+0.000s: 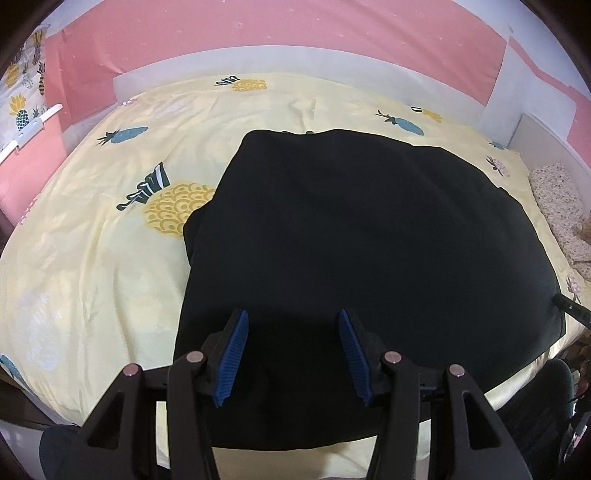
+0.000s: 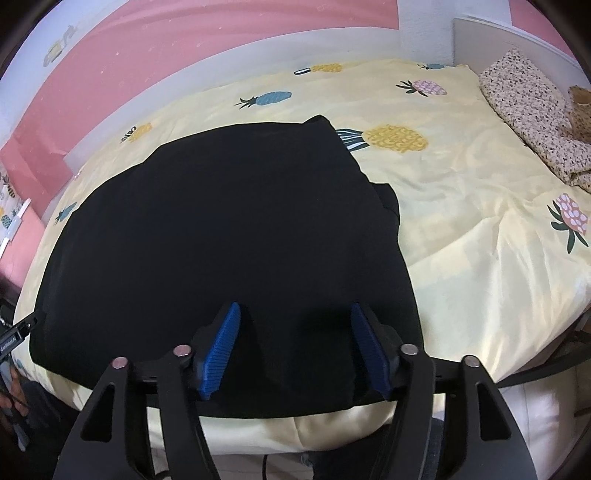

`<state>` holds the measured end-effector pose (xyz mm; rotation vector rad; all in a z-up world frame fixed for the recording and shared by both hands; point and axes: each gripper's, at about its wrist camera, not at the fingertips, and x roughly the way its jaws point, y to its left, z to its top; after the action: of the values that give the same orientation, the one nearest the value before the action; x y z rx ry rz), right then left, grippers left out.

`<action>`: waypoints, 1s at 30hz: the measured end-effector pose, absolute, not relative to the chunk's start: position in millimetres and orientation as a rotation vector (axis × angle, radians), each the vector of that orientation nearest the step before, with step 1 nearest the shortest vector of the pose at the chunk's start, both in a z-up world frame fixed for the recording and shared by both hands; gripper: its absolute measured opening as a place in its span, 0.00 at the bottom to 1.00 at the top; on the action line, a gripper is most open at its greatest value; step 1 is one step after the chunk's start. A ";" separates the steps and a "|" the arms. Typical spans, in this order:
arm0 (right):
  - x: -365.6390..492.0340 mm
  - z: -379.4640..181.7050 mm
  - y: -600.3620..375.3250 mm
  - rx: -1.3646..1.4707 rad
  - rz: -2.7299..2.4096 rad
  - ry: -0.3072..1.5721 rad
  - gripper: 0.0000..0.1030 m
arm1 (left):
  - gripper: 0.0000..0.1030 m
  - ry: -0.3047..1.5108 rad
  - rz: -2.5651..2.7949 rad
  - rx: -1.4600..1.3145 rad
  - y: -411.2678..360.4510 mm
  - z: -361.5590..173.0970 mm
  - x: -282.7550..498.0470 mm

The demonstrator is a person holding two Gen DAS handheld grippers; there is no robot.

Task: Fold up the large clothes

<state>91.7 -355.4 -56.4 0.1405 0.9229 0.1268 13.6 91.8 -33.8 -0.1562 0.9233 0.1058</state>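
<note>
Left gripper [image 1: 293, 314] wide open, nothing between the blue pads [image 1: 232, 358]; same for the right gripper [image 2: 291, 308], wide open and holding nothing; both poised over the near part of the garment [image 1: 362, 266], contact with the cloth not clear from these views.

Just ahead of and below both grippers, black garment lying flat on the bed cover [image 1: 92, 266], already a rough rectangle, probably part-folded; near hem close to the near edge of the bed; outside the left gripper a thicker doubled edge with a small step, the same outside the right gripper [image 2: 388, 206]; farther ahead, the far edge of the garment, then more yellow cover with pineapple print; far to the right of the right gripper, a speckled cloth [image 2: 532, 110] near the headboard; beyond all, pink wall [image 1: 258, 33].

Next step, by judgement: take the near hem at two corners and carry it forward to the far edge. For a good fold: lower each gripper to its own near corner; pinch all layers, not only the top one, and not the cover beneath; lift both sides level; move forward together; lay hem on far edge; release only when edges align.
</note>
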 end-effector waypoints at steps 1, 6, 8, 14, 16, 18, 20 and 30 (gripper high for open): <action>92.7 -56.1 -356.3 0.138 0.123 0.921 0.63 | 0.52 0.922 0.110 -0.157 92.6 -33.0 13.9; 98.0 -57.8 -362.3 0.141 0.106 0.918 0.63 | 0.52 0.911 0.137 -0.154 102.8 -31.0 17.3; 99.4 -58.8 -365.0 0.144 0.099 0.916 0.63 | 0.52 0.909 0.156 -0.165 111.7 -31.9 18.7; 111.6 -64.5 -378.5 0.157 0.076 0.929 0.74 | 0.57 0.940 0.193 -0.281 155.0 -43.0 27.7; 118.2 -68.6 -386.8 0.194 0.078 0.942 0.75 | 0.64 0.953 0.170 -0.337 166.3 -50.1 33.0; 126.4 -74.1 -395.7 0.241 0.096 0.961 0.75 | 0.66 0.960 0.147 -0.393 175.4 -56.2 39.4; 135.2 -79.6 -403.5 0.290 0.127 0.983 0.77 | 0.67 0.963 0.117 -0.441 180.2 -61.3 46.0; 173.9 -106.5 -430.1 0.473 0.242 1.067 0.94 | 0.85 0.997 0.053 -0.590 185.7 -82.8 84.8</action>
<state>173.9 -430.1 -106.5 0.4734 1.0666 0.2416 84.8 185.7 -82.8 -0.5900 0.9967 0.0528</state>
